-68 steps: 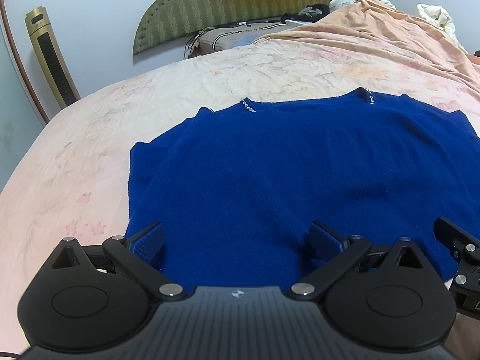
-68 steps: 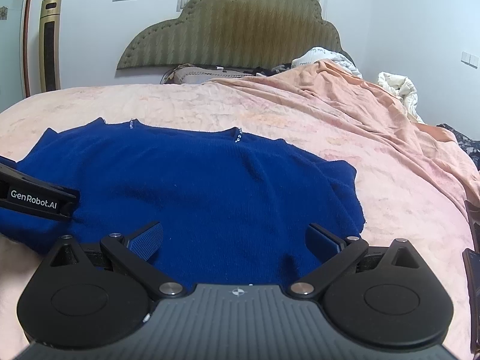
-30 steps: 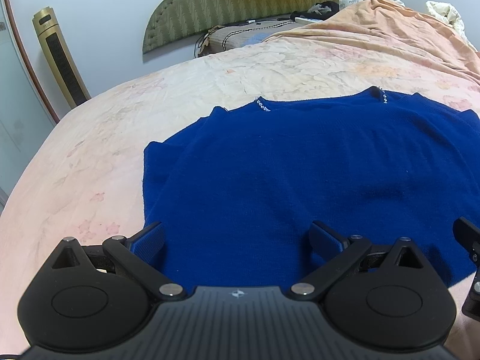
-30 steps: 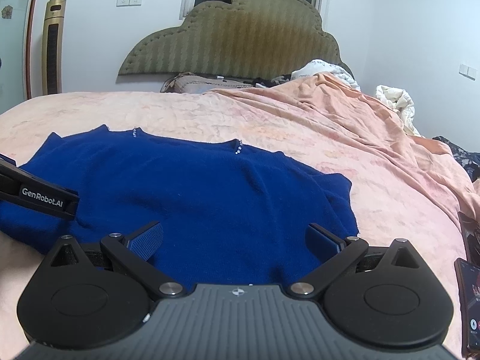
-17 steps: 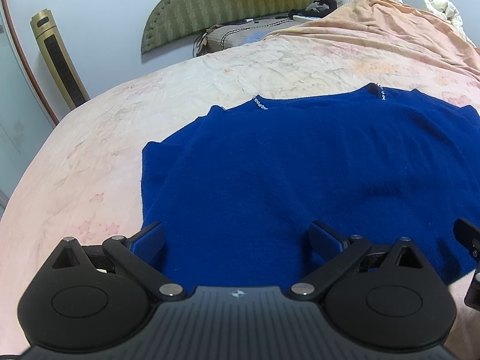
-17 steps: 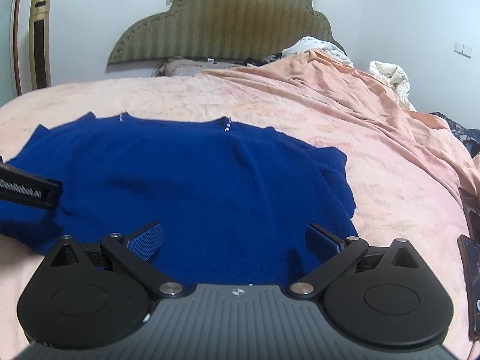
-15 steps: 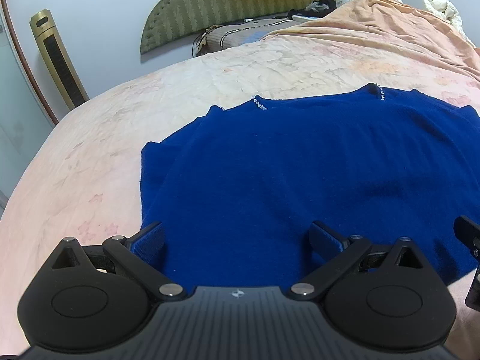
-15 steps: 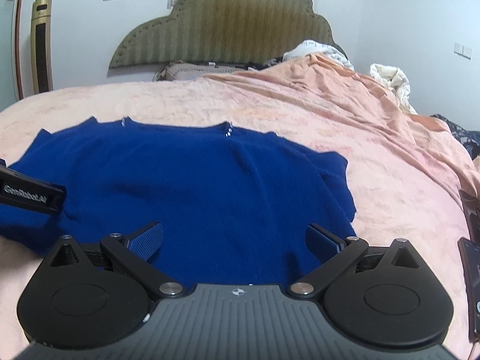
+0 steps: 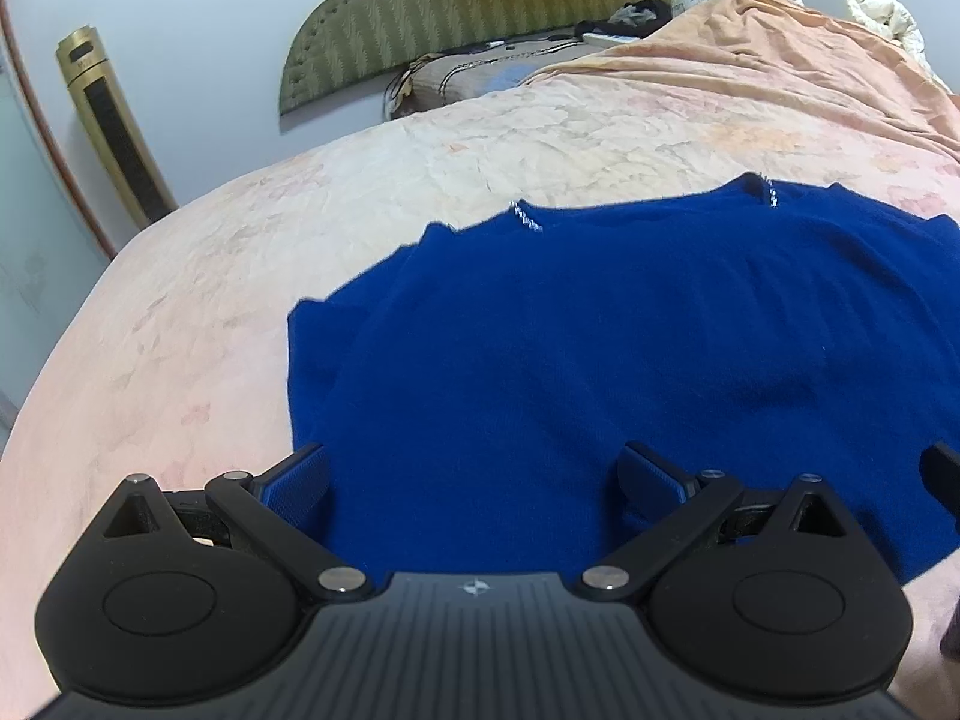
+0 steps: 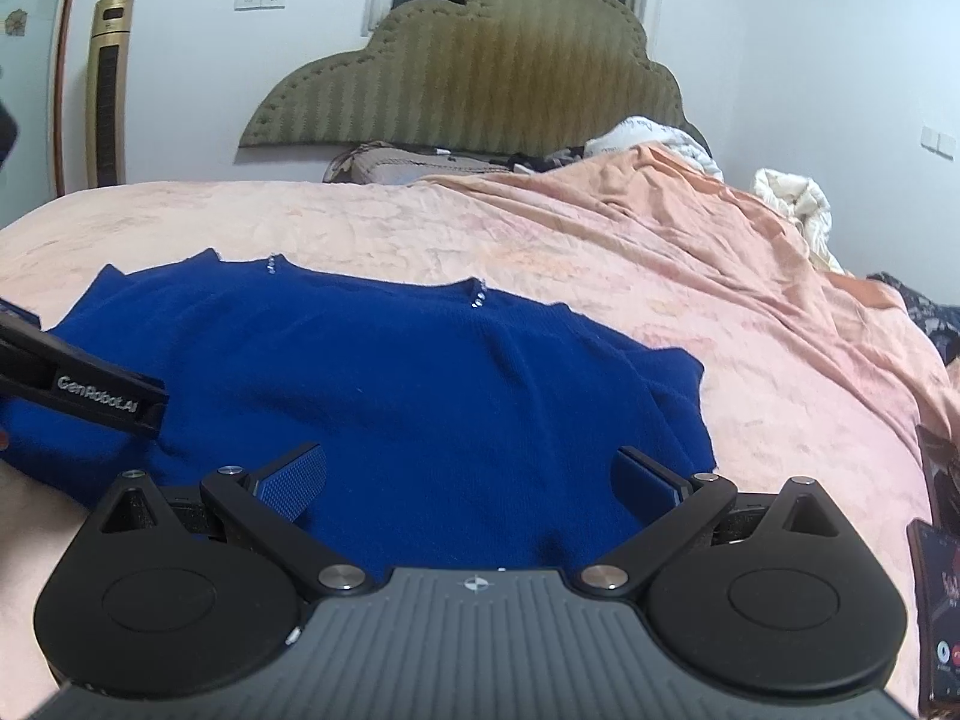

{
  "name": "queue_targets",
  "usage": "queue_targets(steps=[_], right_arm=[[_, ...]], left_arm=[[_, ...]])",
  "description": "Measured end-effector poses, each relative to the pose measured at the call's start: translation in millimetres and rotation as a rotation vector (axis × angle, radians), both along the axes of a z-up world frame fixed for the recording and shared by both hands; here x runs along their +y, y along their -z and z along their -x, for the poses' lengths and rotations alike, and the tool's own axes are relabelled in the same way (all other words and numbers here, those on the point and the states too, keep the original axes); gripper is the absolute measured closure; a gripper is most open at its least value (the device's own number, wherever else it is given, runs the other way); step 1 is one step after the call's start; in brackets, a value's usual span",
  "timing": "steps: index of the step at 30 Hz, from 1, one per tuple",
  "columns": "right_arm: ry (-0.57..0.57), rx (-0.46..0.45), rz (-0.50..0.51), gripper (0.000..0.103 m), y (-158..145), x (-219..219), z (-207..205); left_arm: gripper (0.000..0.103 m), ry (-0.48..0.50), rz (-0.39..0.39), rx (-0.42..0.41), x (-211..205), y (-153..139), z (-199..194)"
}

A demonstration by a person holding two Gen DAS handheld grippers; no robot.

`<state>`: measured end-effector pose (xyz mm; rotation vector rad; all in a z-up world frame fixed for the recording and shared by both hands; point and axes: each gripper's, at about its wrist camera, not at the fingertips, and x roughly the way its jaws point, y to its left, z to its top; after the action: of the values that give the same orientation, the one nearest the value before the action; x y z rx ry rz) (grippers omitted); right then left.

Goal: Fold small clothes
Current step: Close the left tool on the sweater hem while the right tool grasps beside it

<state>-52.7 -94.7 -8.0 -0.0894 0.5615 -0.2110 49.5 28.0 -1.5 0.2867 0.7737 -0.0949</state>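
Observation:
A dark blue knit sweater (image 9: 600, 348) lies flat on the pink bedspread (image 9: 180, 330), neckline away from me, with small white trim marks at the collar. It also shows in the right wrist view (image 10: 390, 384). My left gripper (image 9: 474, 480) is open, held just above the sweater's near hem on its left half. My right gripper (image 10: 471, 477) is open above the near hem on the right half. The left gripper's side (image 10: 90, 390) shows at the left edge of the right wrist view. Both grippers are empty.
An orange blanket (image 10: 690, 240) is bunched over the right side of the bed. A padded headboard (image 10: 468, 78) and pillows stand at the far end. A gold tower unit (image 9: 114, 126) stands by the wall at left. A phone (image 10: 936, 612) lies at the right edge.
Both grippers shifted slightly over the sweater's near hem. Both stayed open and the sweater has not moved.

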Motion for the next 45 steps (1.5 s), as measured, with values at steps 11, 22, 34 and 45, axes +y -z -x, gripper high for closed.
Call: queue_targets(steps=[11,22,34,45], right_arm=[[-0.344,0.003,0.179,0.002,-6,70,18],[-0.571,0.006,0.592,0.002,31,175,15],[-0.581,-0.012,0.618,0.048,44,230,-57],[-0.631,-0.022,0.533,0.099,41,220,-54]], left_arm=[[0.000,-0.027,0.459,0.192,140,-16,-81],[0.000,0.104,0.676,0.355,159,23,-145],[0.027,0.202,0.829,0.385,128,34,-209],[0.093,0.104,0.622,0.329,99,14,-200]])
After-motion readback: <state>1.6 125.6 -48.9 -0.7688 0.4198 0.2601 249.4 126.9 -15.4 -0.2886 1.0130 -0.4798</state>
